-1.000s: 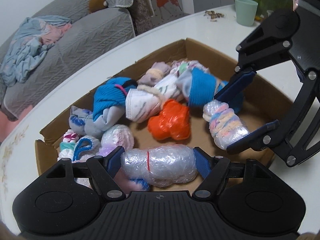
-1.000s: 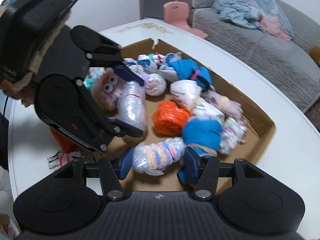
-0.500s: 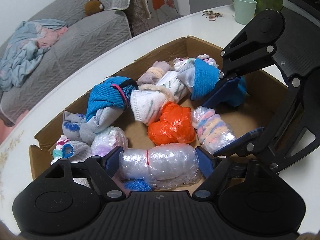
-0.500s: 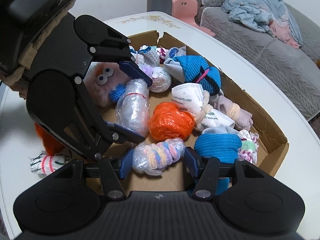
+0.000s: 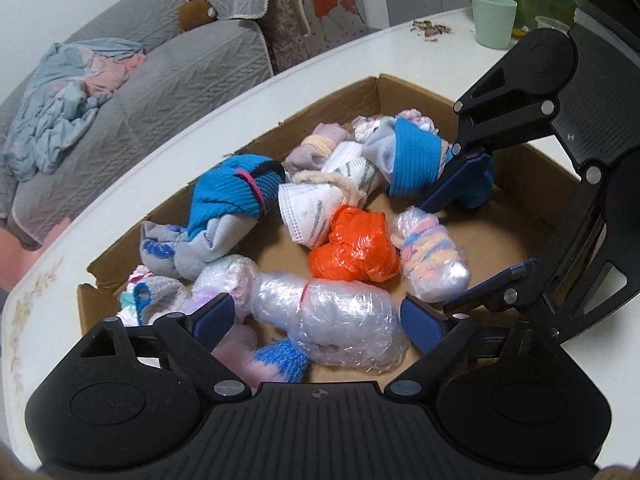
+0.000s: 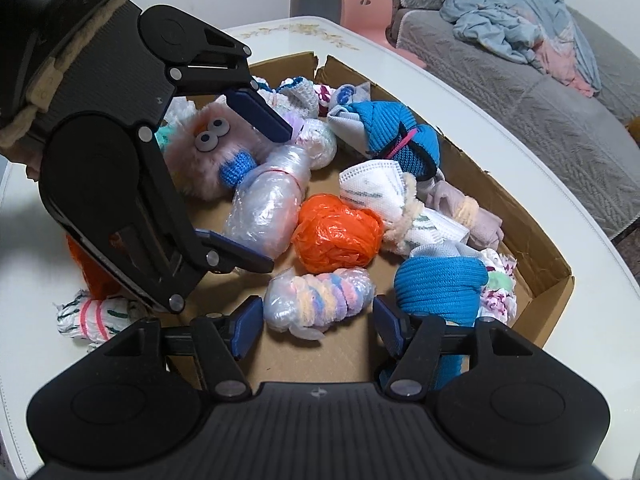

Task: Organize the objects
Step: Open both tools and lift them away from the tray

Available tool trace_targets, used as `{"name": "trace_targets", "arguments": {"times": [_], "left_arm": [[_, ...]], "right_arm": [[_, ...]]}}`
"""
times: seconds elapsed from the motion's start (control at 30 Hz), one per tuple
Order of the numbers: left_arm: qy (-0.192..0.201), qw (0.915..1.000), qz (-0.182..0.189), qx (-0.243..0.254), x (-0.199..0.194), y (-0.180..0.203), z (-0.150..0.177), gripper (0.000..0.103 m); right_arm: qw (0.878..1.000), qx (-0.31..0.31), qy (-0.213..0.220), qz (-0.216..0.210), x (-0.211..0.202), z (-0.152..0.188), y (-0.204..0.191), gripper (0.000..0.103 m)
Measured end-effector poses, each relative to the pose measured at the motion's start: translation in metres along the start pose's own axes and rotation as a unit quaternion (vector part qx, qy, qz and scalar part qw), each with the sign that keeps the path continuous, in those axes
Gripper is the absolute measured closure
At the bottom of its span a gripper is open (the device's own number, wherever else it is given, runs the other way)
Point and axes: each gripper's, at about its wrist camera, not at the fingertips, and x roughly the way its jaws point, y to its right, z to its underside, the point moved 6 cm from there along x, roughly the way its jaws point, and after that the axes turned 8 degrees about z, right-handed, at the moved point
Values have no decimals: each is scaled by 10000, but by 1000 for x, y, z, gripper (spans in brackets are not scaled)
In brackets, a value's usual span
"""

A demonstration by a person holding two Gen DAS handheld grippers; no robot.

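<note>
- My left gripper [image 5: 316,318] is opening. The clear wrapped bundle [image 5: 332,312] lies between its fingers in the cardboard box [image 5: 532,168], and the pads look just off it, so it can stay there.
- My right gripper [image 6: 318,318] is opening too. The pastel wrapped roll [image 6: 320,294] sits between its fingers on the box floor, with small gaps on both sides.
- Just ahead of both grippers sits the orange bag ball [image 5: 354,246]. Past it lie blue socks [image 5: 236,196].
- The box keeps all the soft things together on the white bench [image 5: 280,84].
- A second ago both grippers squeezed their bundles tight. Now both stand wider, and the bundles rest lower in the box.
</note>
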Motion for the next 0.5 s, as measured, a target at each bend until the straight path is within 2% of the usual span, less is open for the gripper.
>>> {"name": "trace_targets", "arguments": {"times": [0.27,0.4,0.5], "left_arm": [[178,9998,-55,-74,-41,5,-8,6],[309,9988,-140,-347,-75,1,-4,2],[265,9984,-167,-478,-95,3,6,2]], "right_arm": [[9998,19,109,179,-23,-1,-3,39],[9993,171,250,234,-45,-1,-5,36],[9989,204,347,229,-58,-2,-14,31]]}}
